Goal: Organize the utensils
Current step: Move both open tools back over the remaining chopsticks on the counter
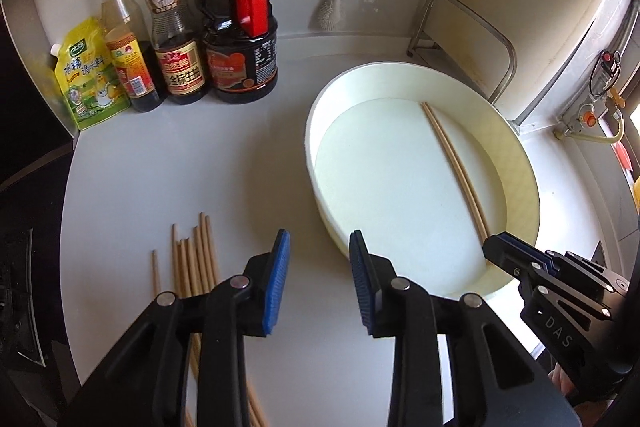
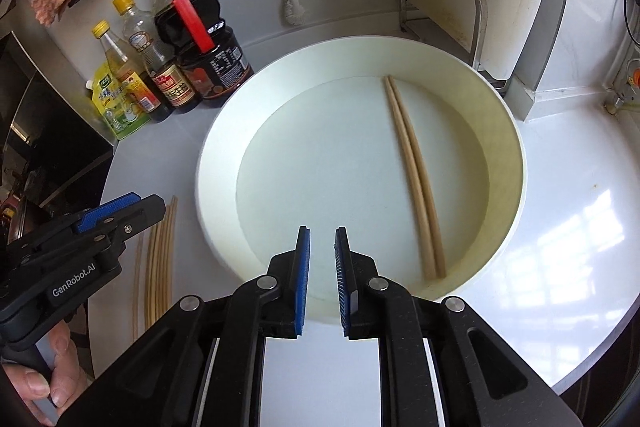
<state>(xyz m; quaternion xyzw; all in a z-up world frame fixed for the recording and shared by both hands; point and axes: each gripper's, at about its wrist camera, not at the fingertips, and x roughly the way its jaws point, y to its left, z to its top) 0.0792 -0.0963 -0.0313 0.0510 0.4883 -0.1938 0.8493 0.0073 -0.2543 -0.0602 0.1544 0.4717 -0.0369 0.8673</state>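
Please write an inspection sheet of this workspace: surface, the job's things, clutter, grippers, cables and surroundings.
Surface: white counter, glossy, with window glare on the right.
Job's things: two chopsticks lie side by side in the white tray; a bundle of loose chopsticks lies on the counter left of the tray.
Clutter: three sauce bottles and a yellow pouch at the back left.
Grippers: left gripper open, nothing between its pads; right gripper slightly open, also empty.
Cables: a yellowish hose at the far right.
Surroundings: metal rack behind the tray; a brush against the back wall.
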